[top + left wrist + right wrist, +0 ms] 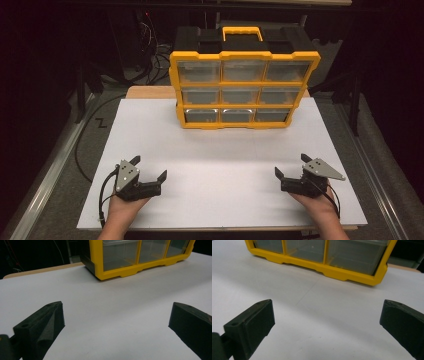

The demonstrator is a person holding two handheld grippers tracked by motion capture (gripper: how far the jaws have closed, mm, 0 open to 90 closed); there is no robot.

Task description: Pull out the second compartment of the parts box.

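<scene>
Overhead forward-down view; two low claw views (near tabletop) sharing organizer (244,90).

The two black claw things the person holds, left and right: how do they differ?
The left gripper sits at the table's near left, the right gripper at its near right. The left one's grey plate tilts upward, the right one's lies flatter. Both have open, empty jaws aimed toward the yellow drawer organizer on the white table.
</scene>
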